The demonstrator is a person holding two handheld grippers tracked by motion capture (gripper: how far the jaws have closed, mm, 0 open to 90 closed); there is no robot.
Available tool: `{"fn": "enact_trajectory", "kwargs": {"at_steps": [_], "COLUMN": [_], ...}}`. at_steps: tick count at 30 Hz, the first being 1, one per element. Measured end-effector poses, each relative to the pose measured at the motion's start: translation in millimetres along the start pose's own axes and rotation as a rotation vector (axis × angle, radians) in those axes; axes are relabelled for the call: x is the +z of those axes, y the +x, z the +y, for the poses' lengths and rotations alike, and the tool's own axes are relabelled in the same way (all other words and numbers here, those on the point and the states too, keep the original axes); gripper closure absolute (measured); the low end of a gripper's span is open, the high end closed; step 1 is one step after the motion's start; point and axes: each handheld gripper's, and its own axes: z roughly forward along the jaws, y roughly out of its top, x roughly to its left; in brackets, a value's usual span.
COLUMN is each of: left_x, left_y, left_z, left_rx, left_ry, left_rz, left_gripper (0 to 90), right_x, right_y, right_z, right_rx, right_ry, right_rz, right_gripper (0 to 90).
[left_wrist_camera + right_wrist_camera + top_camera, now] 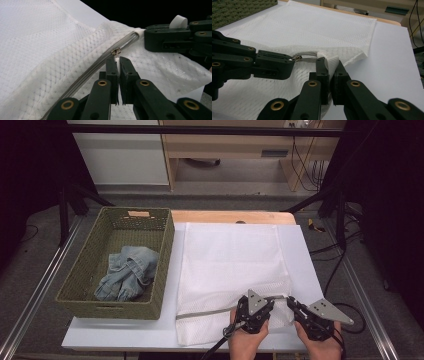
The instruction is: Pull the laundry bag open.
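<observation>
At a white table (125, 332), a person is working 2 hand-held grippers on a white mesh laundry bag (230, 255) lying flat across the middle of the board. The left gripper (256, 306), sitting at about 6 o'clock on the table, is pinching the small white pull tab (116, 62) hanging from the metal zipper slider (116, 52), its jaws pressed together on it. Just beside it, toward 5 o'clock, the right gripper (296, 304) is clamping a white fabric loop (331, 62) at the end of the grey zipper (210, 312), its jaws closed on that strip. The 2 tools are nearly touching at the bag's near right corner, where the mesh is bunching up off the board. The zipper is running along the bag's near edge toward 7 o'clock. At 9 o'clock, a green woven basket (167, 270) is standing just beside the bag, holding a crumpled pair of blue jeans (127, 272). The person's hands (247, 340) are entering from the near edge, each wrapped around a gripper.
</observation>
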Motion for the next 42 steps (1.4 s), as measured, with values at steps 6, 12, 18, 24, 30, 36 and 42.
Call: {"fn": "enact_trajectory", "kwargs": {"at_steps": [6, 12, 18, 24, 30, 36, 42], "left_x": [-1.3, -5.3, -8.0, -9.9, -13.6, -18.4, -25.9], "left_y": [1.4, 6.7, 7.9, 6.6, 8.3, 13.7, 19.2], "left_z": [-2.2, -5.5, -6.7, -6.4, -6.5, -9.4, -10.8], "left_rx": [-0.002, -0.027, -0.029, -0.025, -0.023, -0.033, -0.038], "left_ry": [-0.001, 0.001, 0.005, 0.008, 0.005, 0.009, 0.006], "left_rz": [0.004, 0.010, 0.013, 0.013, 0.023, 0.034, 0.050], "left_gripper": [86.6, 86.6, 86.5, 86.5, 86.6, 86.5, 86.5], "right_x": [-0.1, -2.6, -2.0, -3.4, -3.8, -4.1, -4.1], "right_y": [0.8, -4.2, -1.9, -5.3, -5.6, -6.1, -7.0], "right_z": [0.3, -0.6, 0.1, -0.1, -0.1, -0.2, -0.4], "right_rx": [-0.005, 0.021, 0.009, 0.022, 0.027, 0.030, 0.032], "right_ry": [0.004, -0.003, 0.007, 0.015, 0.012, 0.013, 0.012], "right_rz": [0.001, -0.011, -0.011, -0.027, -0.029, -0.033, -0.034], "right_gripper": [86.4, 86.4, 86.3, 86.4, 86.4, 86.5, 86.4]}}
